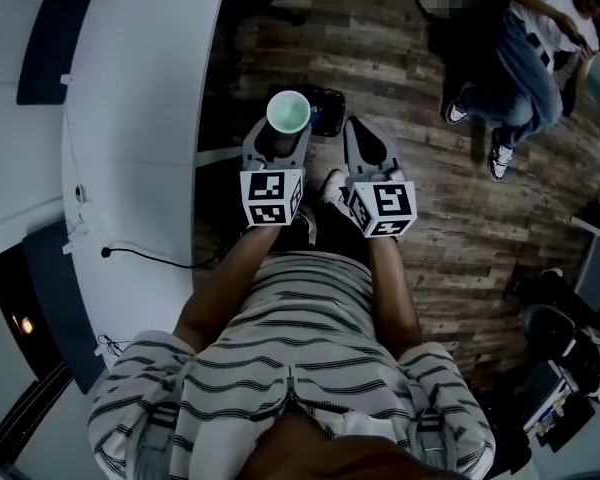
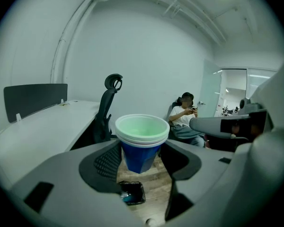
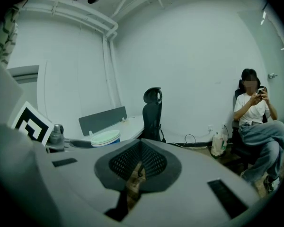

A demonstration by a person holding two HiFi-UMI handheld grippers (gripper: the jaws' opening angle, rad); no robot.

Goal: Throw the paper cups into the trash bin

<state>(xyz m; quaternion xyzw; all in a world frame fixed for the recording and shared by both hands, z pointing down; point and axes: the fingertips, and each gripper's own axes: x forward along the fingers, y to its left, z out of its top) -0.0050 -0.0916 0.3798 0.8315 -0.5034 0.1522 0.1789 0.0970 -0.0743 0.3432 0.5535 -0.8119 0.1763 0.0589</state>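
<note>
A stack of blue paper cups (image 1: 288,111) with white rims and a pale green inside stands upright between the jaws of my left gripper (image 1: 283,133), which is shut on the stack. In the left gripper view the cups (image 2: 141,141) fill the gap between both pads. Below and just beyond them a small dark trash bin (image 2: 131,193) with something blue inside sits on the wood floor; the head view shows the bin (image 1: 328,108) right behind the cups. My right gripper (image 1: 365,138) is held beside the left one, shut and empty, its pads (image 3: 154,162) meeting. The cups' rim (image 3: 105,137) shows at its left.
A long white desk (image 1: 140,88) with a cable (image 1: 150,258) runs along my left. A black office chair (image 2: 106,112) stands by the desk's far end. A person (image 1: 525,58) sits on a chair at the far right, looking at a phone. More gear lies at the right edge (image 1: 570,338).
</note>
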